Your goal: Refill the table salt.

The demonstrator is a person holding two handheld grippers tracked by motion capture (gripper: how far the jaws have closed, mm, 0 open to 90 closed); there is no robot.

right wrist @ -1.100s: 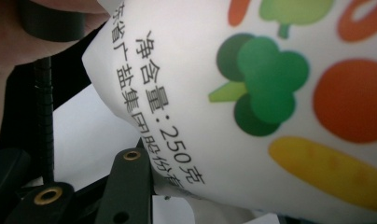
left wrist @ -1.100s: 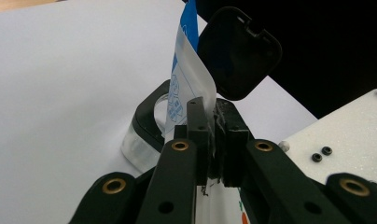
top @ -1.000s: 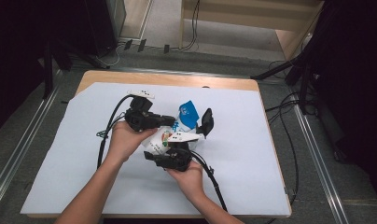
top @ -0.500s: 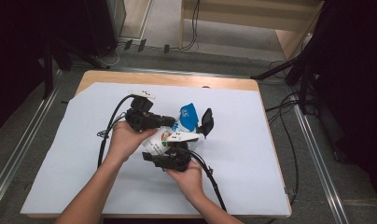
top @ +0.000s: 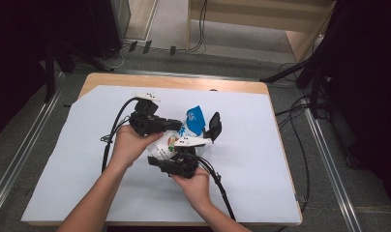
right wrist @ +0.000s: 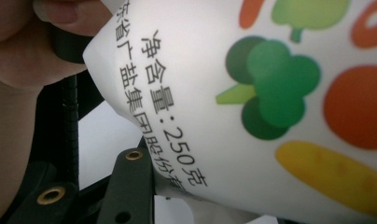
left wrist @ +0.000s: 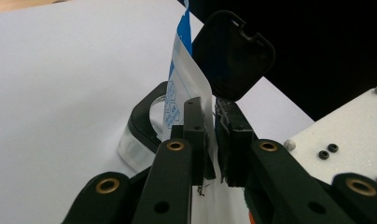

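A white salt bag (top: 175, 141) with vegetable pictures and a blue top (top: 196, 118) is held up over the middle of the table between both grippers. My left gripper (top: 177, 125) is shut on the bag's thin upper edge (left wrist: 184, 70), jaws pinched together (left wrist: 212, 105). From below, my right gripper (top: 172, 153) holds the bag's printed body (right wrist: 252, 93); one finger (right wrist: 130, 186) shows and the other is hidden behind the bag. A clear container with a black rim (left wrist: 142, 126) stands just beyond, its black lid (top: 214, 124) flipped up.
A white sheet (top: 63, 159) covers the wooden table (top: 174, 82). Cables (top: 218, 186) trail from both grippers towards the near edge. Dark stands and floor cables (top: 300, 111) lie off the table's right side.
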